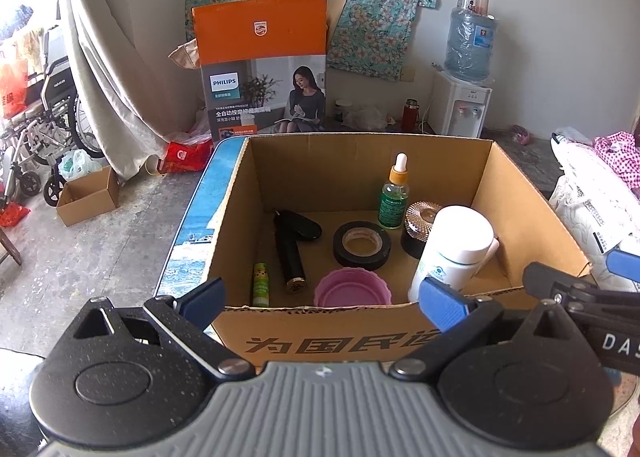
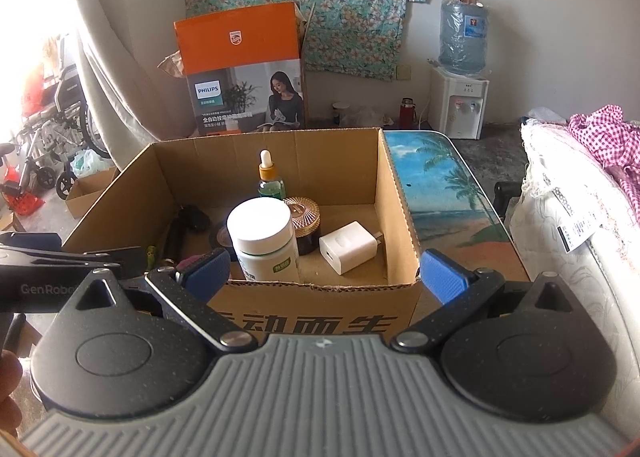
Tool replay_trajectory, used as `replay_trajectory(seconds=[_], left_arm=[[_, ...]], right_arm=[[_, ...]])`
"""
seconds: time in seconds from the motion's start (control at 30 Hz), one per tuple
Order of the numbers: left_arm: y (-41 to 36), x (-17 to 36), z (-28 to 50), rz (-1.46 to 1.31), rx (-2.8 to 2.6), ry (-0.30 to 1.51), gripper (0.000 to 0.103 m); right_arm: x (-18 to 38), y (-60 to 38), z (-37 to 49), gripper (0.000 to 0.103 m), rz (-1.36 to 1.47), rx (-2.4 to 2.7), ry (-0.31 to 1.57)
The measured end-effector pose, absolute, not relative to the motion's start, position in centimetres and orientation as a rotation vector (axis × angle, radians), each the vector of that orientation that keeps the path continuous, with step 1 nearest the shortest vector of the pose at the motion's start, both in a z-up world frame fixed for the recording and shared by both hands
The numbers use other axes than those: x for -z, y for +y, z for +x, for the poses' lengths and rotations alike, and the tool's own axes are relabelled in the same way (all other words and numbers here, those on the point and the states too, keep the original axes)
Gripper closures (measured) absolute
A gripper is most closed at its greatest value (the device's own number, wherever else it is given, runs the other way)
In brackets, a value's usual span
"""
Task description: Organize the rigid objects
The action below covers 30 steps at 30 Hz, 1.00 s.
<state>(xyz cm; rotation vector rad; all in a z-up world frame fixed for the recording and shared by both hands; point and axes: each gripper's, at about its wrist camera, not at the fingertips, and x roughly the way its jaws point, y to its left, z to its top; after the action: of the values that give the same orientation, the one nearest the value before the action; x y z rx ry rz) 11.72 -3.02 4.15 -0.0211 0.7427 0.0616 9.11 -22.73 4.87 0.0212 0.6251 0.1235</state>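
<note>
Beach-print table (image 2: 440,193) | cardboard box (image 1: 532,225) filled | both grippers wide, empty

Box (image 1: 360,341) top is open, so I can drop in from above. Floor's crowded: white bottle (image 1: 452,249) tall near the front wall, tape (image 1: 362,245) and pink cup (image 1: 352,289) mid, charger (image 2: 348,247) right. Bare cardboard shows just beyond the charger.
</note>
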Motion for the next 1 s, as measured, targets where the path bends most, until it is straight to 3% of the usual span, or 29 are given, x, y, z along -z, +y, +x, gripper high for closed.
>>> replay_trajectory(seconds=[1.0], left_arm=[[-2.73,-4.07,11.41,0.008,-0.084,0.747,0.001]], right_arm=[[-4.45,-22.36,9.27,0.001,0.010,-0.123,0.647]])
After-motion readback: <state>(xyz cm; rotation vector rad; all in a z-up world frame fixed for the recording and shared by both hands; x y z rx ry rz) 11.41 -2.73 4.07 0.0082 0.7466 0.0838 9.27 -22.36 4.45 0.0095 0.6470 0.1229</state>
